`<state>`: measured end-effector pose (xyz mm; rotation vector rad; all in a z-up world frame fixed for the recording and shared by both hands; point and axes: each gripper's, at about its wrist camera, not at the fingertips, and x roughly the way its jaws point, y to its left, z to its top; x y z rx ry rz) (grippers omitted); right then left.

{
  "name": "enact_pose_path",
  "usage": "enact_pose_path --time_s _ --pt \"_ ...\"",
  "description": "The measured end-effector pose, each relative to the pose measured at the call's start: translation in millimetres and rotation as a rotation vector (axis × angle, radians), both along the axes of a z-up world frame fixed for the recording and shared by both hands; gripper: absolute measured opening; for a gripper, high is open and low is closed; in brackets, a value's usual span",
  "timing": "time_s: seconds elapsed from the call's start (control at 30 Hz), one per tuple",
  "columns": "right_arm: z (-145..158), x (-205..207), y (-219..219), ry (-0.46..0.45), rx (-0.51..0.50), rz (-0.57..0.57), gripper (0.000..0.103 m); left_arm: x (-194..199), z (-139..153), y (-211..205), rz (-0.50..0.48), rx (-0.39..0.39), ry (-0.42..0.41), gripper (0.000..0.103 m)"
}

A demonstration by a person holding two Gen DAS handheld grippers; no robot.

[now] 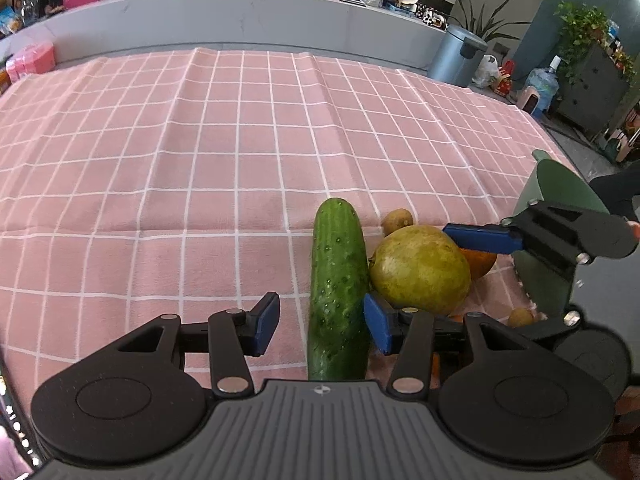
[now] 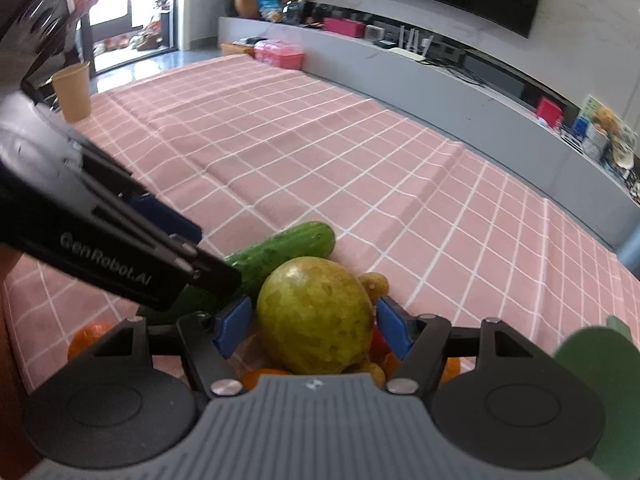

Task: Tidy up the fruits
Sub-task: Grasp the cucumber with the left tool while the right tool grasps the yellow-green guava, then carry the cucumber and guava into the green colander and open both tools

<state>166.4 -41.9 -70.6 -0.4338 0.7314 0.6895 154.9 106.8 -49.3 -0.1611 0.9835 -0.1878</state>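
A green cucumber (image 1: 340,288) lies on the pink checked cloth (image 1: 200,140) between the blue pads of my open left gripper (image 1: 322,322); the pads are not pressing it. A yellow-green mango (image 1: 420,270) lies just right of it. My right gripper (image 2: 314,326) is open with the mango (image 2: 316,316) between its pads, apart from them. The cucumber (image 2: 280,252) lies behind the mango there. An orange (image 1: 478,262) and small brown fruits (image 1: 397,220) lie around the mango. The right gripper's blue finger (image 1: 484,239) reaches over the mango.
A green container (image 1: 556,200) stands at the right, tilted, behind the right gripper. More oranges (image 2: 86,336) and a red item (image 2: 380,342) lie near the mango. A paper cup (image 2: 73,90) stands at the cloth's far left. The left gripper's body (image 2: 100,236) crosses the right wrist view.
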Motion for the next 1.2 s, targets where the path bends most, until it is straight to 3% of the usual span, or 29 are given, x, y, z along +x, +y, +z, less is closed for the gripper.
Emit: enact_pose_path --time_s 0.37,0.57,0.73,0.87,1.2 --pt "1 5 -5 0.002 0.033 -0.012 0.063 4 -4 -5 -0.029 0.001 0.014 0.058" --pt "20 -6 -14 -0.080 0.029 0.000 0.063 13 -1 -4 -0.006 -0.036 0.053 0.058" --pt "41 -13 -32 -0.117 0.046 -0.011 0.063 26 -2 -18 -0.011 0.036 0.093 0.057" --pt "58 -17 -54 -0.128 0.065 -0.057 0.063 33 -6 -30 -0.007 0.091 0.103 0.045" --pt "77 -23 -121 -0.127 0.112 -0.221 0.063 19 -2 -38 0.036 0.121 0.073 0.041"
